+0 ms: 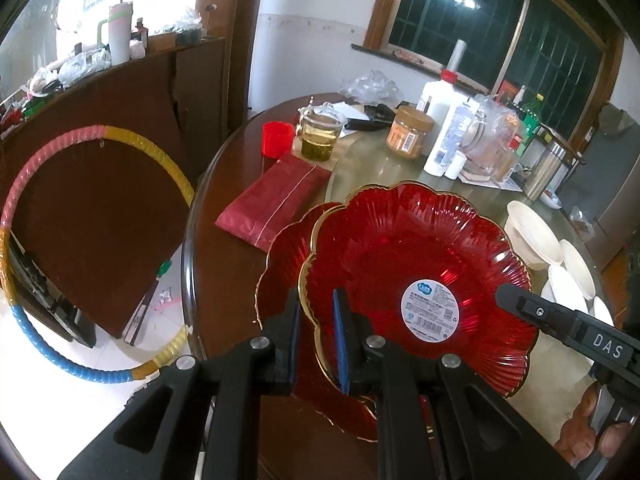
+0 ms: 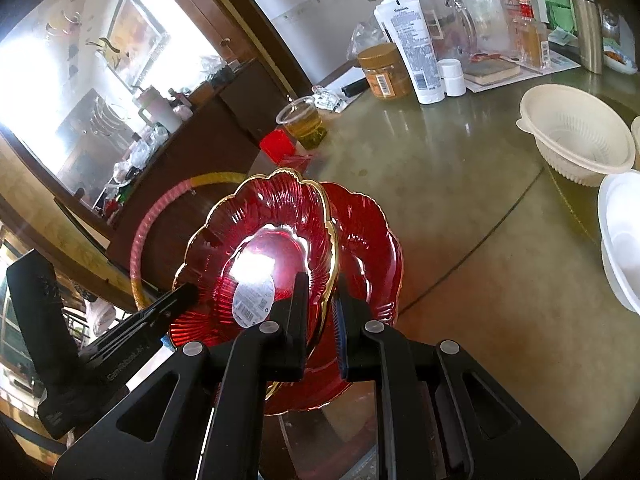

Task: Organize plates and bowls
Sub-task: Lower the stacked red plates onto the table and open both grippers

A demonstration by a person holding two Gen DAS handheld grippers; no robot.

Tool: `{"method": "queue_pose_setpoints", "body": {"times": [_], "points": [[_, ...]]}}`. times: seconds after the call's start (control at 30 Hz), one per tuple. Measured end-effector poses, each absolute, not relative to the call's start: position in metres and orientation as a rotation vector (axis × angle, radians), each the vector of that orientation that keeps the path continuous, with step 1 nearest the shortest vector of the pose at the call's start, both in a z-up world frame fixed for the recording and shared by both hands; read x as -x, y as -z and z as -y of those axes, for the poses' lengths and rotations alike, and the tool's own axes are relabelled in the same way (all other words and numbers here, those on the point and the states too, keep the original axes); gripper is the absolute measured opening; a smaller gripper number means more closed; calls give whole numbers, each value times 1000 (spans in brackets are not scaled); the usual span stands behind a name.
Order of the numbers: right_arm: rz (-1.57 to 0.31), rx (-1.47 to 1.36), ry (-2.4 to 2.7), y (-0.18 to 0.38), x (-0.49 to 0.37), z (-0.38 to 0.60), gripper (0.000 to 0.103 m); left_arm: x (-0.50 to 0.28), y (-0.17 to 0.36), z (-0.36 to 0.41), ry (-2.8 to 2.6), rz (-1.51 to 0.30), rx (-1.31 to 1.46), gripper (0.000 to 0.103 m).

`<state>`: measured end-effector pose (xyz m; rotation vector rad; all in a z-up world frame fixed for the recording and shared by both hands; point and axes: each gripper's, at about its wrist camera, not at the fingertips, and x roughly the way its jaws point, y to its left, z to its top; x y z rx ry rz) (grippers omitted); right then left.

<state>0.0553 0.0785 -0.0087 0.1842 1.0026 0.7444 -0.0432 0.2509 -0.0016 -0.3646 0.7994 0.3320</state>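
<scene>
A red glass plate (image 1: 400,256) with a gold scalloped rim and a round white label is held tilted above a second red plate (image 1: 280,264) that lies on the table. My left gripper (image 1: 318,320) is shut on its near-left rim. My right gripper (image 2: 322,308) is shut on the opposite rim of the same plate (image 2: 264,236); the lower plate (image 2: 368,232) shows behind it. The right gripper also shows in the left wrist view (image 1: 560,320). Several white bowls (image 1: 532,236) lie at the right; they also show in the right wrist view (image 2: 576,136).
A red packet (image 1: 276,196), a red cup (image 1: 276,138), a cup of tea (image 1: 322,132), a jar (image 1: 408,130), bottles (image 1: 448,136) and a steel flask (image 1: 542,172) crowd the round table's far side. A hula hoop (image 1: 24,216) leans on a cabinet at left.
</scene>
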Motion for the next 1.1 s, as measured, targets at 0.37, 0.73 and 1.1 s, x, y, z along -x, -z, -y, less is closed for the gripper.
{"method": "queue_pose_setpoints", "body": {"times": [0.37, 0.73, 1.1], "points": [[-1042, -168, -726, 21, -60, -86, 12, 39, 14, -255, -341, -834, 358, 14], [-1088, -138, -705, 35, -64, -92, 12, 35, 21, -254, -362, -861, 334, 14], [-1103, -77, -677, 38, -66, -101, 12, 30, 22, -246, -394, -870, 266, 15]]}}
